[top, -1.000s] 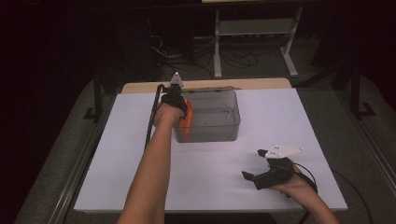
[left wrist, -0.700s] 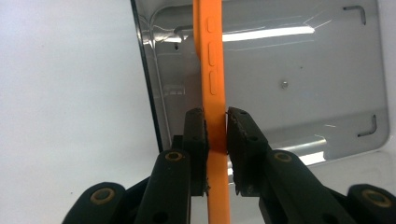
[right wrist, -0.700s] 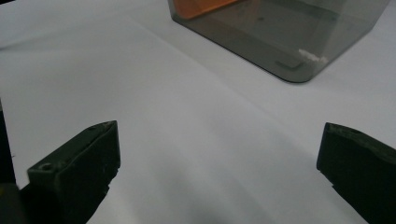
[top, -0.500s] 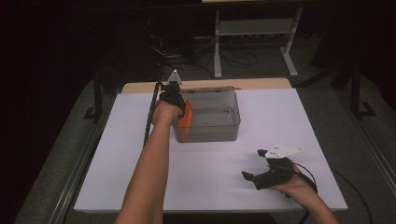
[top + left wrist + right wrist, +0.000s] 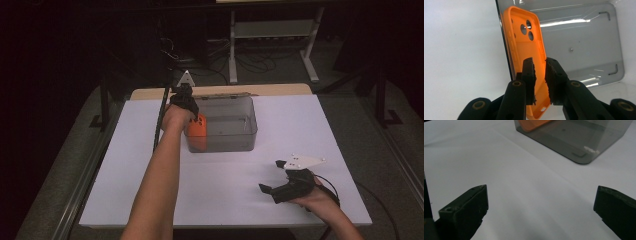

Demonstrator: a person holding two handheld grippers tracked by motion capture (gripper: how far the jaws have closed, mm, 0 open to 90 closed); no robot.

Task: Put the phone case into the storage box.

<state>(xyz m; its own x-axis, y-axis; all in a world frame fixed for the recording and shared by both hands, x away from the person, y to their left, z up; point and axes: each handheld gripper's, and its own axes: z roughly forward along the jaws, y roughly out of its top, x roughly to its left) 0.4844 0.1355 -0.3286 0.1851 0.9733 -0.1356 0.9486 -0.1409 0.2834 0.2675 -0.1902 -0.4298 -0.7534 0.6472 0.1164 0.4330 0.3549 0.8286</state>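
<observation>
An orange phone case (image 5: 524,42) stands on its long edge inside the left end of a clear grey bin (image 5: 579,45). My left gripper (image 5: 539,61) points down into the bin and is shut on the case's side wall. In the high view the left gripper (image 5: 192,112) is over the bin's (image 5: 225,142) left end, with the case (image 5: 198,127) below the hand. My right gripper (image 5: 270,176) rests near the table's front right, open, with nothing between its fingers. From the right gripper view (image 5: 541,202) the bin (image 5: 574,142) and the case (image 5: 531,124) lie farther off.
The bin sits at the back middle of a white table (image 5: 250,200). A black cable (image 5: 159,120) trails down from the left gripper along the table's left side. Behind the table are a dark floor, cables and a metal stand (image 5: 270,30).
</observation>
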